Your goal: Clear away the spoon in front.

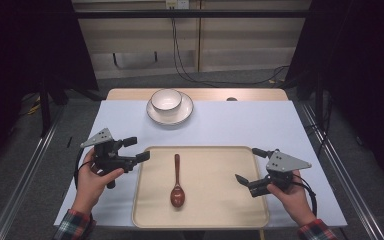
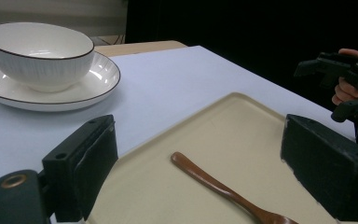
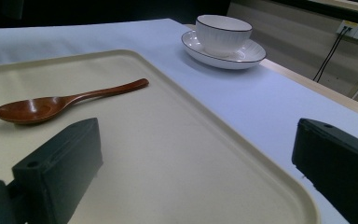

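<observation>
A brown wooden spoon (image 1: 177,182) (image 2: 223,189) (image 3: 60,103) lies in the middle of a beige tray (image 1: 220,210) (image 2: 242,126) (image 3: 177,154), bowl end towards me. At the table's far side a white bowl (image 1: 166,100) (image 2: 39,53) (image 3: 223,33) sits on a white plate (image 1: 185,112) (image 2: 98,79) (image 3: 251,55). My left gripper (image 1: 136,149) (image 2: 198,168) hovers open at the tray's left edge, nothing between its jaws. Over the tray's right edge, my right gripper (image 1: 250,164) (image 3: 196,172) is also open and holds nothing. It shows too in the left gripper view, as the right gripper (image 2: 342,88).
A pale blue mat (image 1: 240,125) covers the wooden table (image 1: 200,93). Black cables (image 1: 180,60) run across the floor beyond the far edge. Metal rails (image 1: 25,170) flank the table on both sides.
</observation>
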Demonstrator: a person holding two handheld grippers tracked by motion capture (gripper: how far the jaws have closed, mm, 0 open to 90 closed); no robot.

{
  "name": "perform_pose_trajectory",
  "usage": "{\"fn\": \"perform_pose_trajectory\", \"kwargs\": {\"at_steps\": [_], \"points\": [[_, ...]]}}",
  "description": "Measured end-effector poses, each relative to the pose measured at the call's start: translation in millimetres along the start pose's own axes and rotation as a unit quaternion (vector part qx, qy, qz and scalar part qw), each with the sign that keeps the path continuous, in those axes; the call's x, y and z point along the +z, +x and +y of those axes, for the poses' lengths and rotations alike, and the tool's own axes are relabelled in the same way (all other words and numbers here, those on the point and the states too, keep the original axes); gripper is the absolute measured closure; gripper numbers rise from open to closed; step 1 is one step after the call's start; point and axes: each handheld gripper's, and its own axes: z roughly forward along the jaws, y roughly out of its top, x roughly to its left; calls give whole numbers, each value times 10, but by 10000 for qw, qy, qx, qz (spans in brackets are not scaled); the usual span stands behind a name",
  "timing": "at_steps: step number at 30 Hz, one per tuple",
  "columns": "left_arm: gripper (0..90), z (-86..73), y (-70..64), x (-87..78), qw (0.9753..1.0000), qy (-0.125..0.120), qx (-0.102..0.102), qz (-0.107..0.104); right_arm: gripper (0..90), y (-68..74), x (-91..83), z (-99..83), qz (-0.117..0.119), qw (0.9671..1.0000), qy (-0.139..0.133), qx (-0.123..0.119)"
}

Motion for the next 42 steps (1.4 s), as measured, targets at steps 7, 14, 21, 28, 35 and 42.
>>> {"fn": "perform_pose_trajectory", "kwargs": {"at_steps": [7, 14, 21, 28, 35, 42], "points": [[87, -9, 47, -66, 10000, -55, 10, 34, 13, -5, -3, -3, 7, 10000, 17, 4], [68, -38, 96, -107, 10000, -48, 21, 21, 13, -9, -1, -4, 16, 10000, 15, 0], [39, -65, 135, -151, 10000, -19, 80, 48, 12, -20, -9, -4, 31, 10000, 2, 33], [23, -108, 176, -208, 9998, -98, 139, 39, 12, -51, -32, -1, 0, 9999, -67, 131], [25, -165, 217, -294, 9994, -171, 305, 77, 12, -78, -59, -6, -26, 9998, -97, 192], [26, -193, 238, -302, 9992, -98, 311, 225, 12, -95, -55, -18, -24, 9997, -76, 234]]}}
